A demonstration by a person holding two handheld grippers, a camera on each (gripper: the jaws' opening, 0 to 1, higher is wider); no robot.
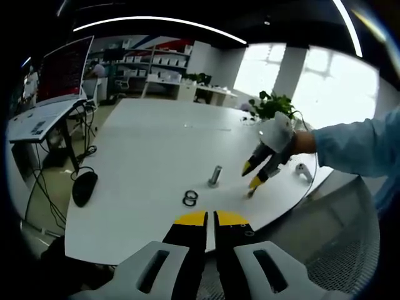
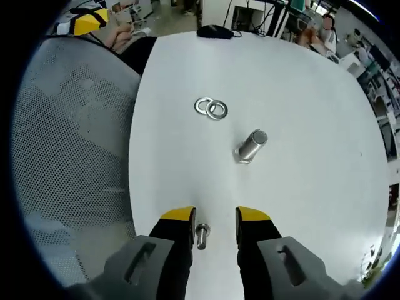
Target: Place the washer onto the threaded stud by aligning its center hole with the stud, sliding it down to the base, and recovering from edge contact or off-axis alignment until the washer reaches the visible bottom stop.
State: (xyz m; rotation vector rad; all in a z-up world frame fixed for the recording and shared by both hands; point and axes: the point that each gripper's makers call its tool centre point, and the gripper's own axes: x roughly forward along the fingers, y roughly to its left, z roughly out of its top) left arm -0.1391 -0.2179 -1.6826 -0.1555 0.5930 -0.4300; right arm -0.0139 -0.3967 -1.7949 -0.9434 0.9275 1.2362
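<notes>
We see our right claw with its jaws apart over the white table; a small bolt lies between the tips, not gripped. Ahead of that claw stands the stud, and just beyond it two washers lie flat, overlapping. In the left gripper view, our left claw has its jaws together, with the washers just ahead.
</notes>
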